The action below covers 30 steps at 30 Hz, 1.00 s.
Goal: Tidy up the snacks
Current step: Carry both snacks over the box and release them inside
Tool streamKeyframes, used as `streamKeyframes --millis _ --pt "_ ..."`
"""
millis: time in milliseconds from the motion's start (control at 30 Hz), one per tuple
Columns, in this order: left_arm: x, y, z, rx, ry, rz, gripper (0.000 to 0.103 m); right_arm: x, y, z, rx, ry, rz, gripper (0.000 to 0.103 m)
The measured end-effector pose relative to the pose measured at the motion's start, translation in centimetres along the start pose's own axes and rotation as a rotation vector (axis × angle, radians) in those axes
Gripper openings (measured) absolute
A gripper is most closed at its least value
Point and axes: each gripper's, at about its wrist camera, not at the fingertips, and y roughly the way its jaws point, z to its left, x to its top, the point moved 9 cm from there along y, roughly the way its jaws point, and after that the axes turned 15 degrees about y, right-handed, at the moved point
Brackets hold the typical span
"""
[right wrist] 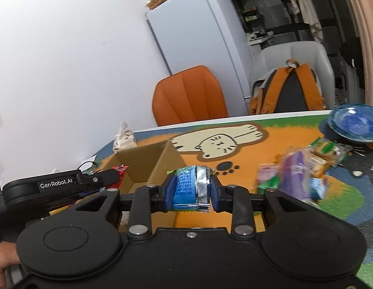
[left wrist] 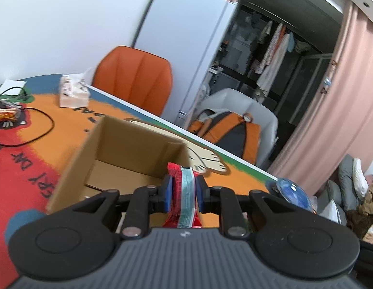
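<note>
My left gripper (left wrist: pixel 184 193) is shut on a red snack packet (left wrist: pixel 180 192) with a pale blue stripe, held over the near edge of an open cardboard box (left wrist: pixel 128 144). My right gripper (right wrist: pixel 191 189) is shut on a blue and silver snack packet (right wrist: pixel 190 187), just right of the same box (right wrist: pixel 143 159). The left gripper (right wrist: pixel 99 179) shows in the right wrist view, at the box's left side with the red packet (right wrist: pixel 120 169). A pile of loose snacks (right wrist: pixel 304 166) lies on the table to the right.
The table has a colourful cat-print cover (right wrist: pixel 234 142). A tissue pack (left wrist: pixel 73 92) stands behind the box. A blue glass bowl (right wrist: pixel 355 122) sits at the far right. A black cable (left wrist: pixel 41 130) and a snack tray (left wrist: pixel 5 113) lie at left. An orange chair (left wrist: pixel 135 77) stands behind the table.
</note>
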Motion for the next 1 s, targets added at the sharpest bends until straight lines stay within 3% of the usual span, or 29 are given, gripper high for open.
streamKeyframes --millis 367,467,900,1000 --pt "-0.1 -0.2 6.5 0.061 -0.079 0.008 0.019 -0.9 2.9 4.0 0.041 -0.009 0.044 0.031" --pt "0.1 -0.7 7.6 0.13 -0.084 -0.008 0.024 -1.1 3.4 5.2 0.052 -0.02 0.053 0.031" --pt "-1.3 -1.6 8.8 0.088 -0.112 0.035 0.029 -2.3 6.3 8.3 0.08 -0.039 0.106 0.032" --pt "-1.3 -2.0 8.8 0.082 -0.108 0.037 0.032 -2.2 6.3 9.0 0.066 -0.068 0.092 0.041"
